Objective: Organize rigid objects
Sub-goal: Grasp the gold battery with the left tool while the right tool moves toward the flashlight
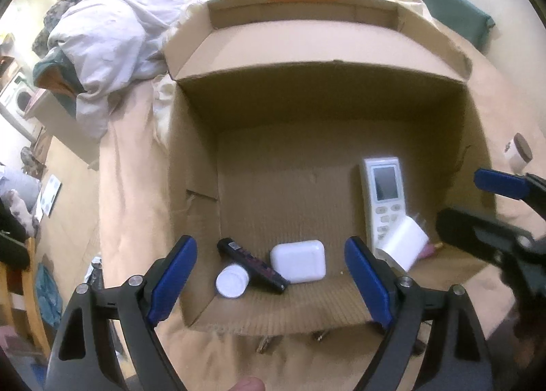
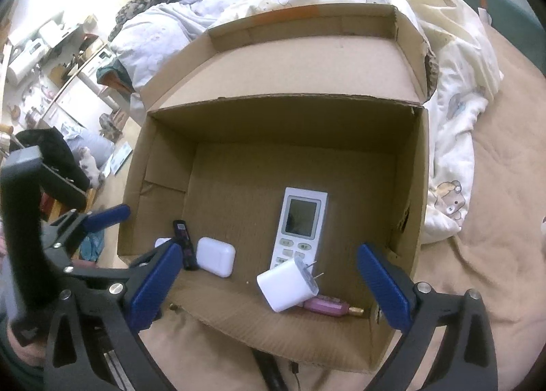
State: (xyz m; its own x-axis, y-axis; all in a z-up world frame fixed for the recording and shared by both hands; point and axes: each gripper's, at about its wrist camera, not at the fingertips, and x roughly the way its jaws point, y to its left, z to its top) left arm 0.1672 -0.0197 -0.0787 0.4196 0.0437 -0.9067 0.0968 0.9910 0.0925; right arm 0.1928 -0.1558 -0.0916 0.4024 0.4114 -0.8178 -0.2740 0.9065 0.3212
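Cardboard box lies ahead of and below both my grippers, flaps open, on the bed.

White remote lies flat on the box floor, straight ahead of my right gripper, long axis running away from me; off to the right of my left gripper.

White charger plug sits tilted between my right fingers' line of sight, prongs pointing up and right, propped on the remote's near end and on a pink tube beneath it (nothing touching my pads).

White earbud case is dead ahead of my left gripper, with a black stick lying diagonally just to its left, and a white round cap against that stick's near side.

Both grippers: jaws wide apart, holding nothing.

One small jar remains outside the box, beyond my right gripper; right hand is nearer, I judge.
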